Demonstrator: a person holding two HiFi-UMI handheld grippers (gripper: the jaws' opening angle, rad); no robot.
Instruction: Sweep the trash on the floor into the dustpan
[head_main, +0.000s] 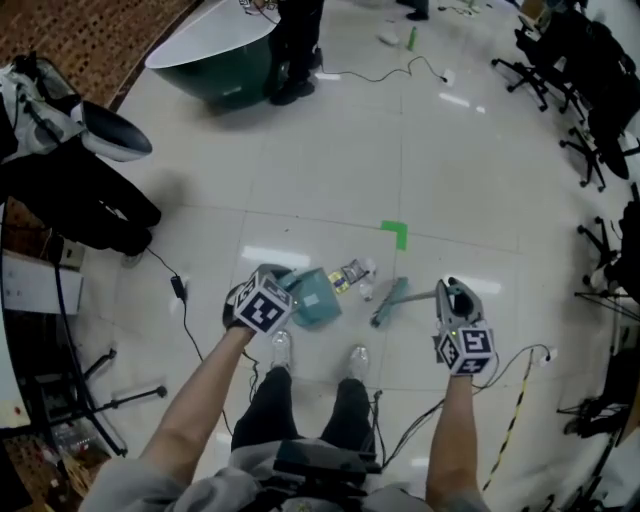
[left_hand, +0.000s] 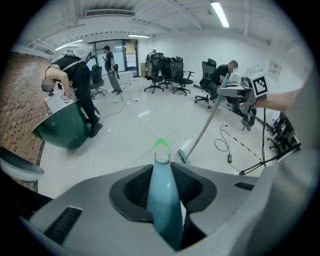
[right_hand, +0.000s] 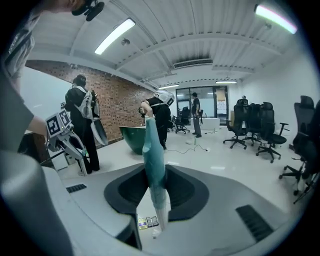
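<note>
Dustpan (head_main: 318, 298) being clamped by left hand-held gripper (left_hand: 162, 190), broom (head_main: 390, 303) by right hand-held gripper (right_hand: 156, 192); trash (head_main: 352, 273) being flanked by both

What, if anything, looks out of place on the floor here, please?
A few wrappers lie loose on the white floor, between the teal dustpan and the broom, not yet swept in. Farther off, a large green tub sits tilted beside a standing person.
</note>
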